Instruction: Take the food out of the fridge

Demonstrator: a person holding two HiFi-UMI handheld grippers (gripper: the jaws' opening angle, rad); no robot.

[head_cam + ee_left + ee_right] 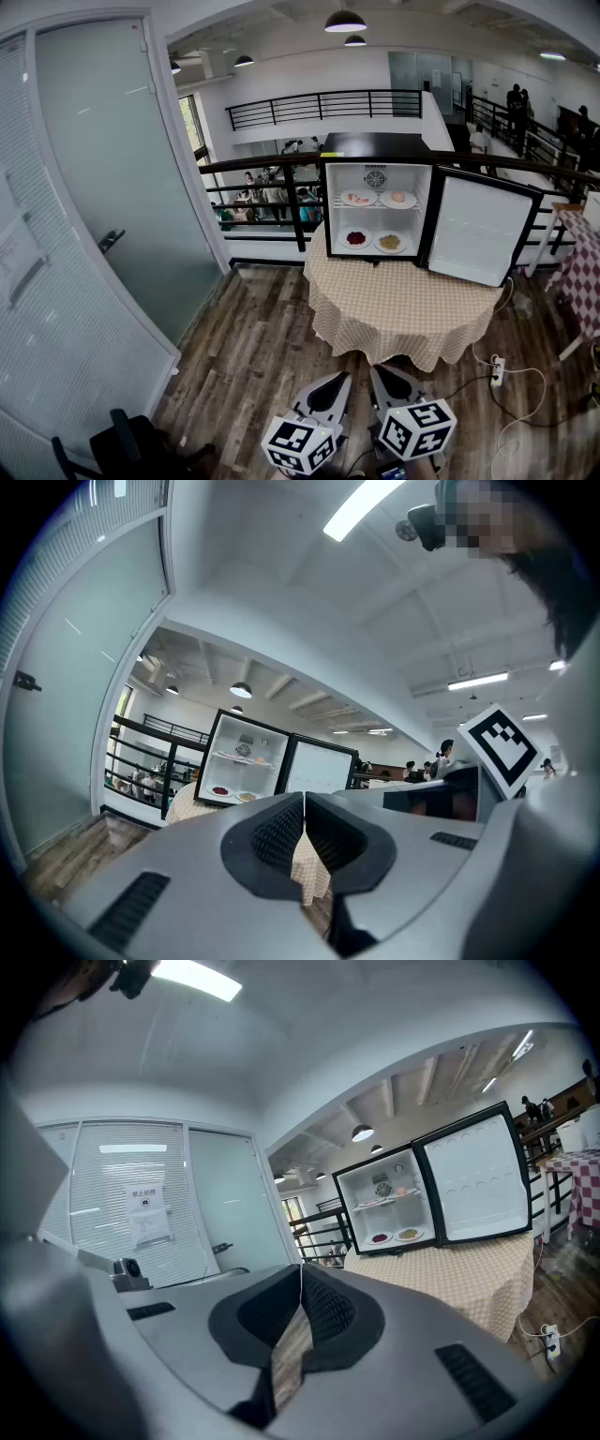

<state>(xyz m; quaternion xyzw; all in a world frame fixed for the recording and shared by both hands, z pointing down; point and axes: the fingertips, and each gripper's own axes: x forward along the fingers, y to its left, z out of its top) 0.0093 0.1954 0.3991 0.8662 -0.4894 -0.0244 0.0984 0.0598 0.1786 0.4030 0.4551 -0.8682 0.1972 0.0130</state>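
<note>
Near: grey left gripper point(335, 379), grey right gripper point(382, 374), jaws together, empty. Far: black fridge point(375, 143) holding white food plates point(357, 239), likely light, breakable; take rims.

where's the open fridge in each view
head view: fridge upper centre, slightly right.
left gripper view: left of centre, small and far.
right gripper view: right of centre.
shared landmark: the checked tablecloth it stands on.
</note>
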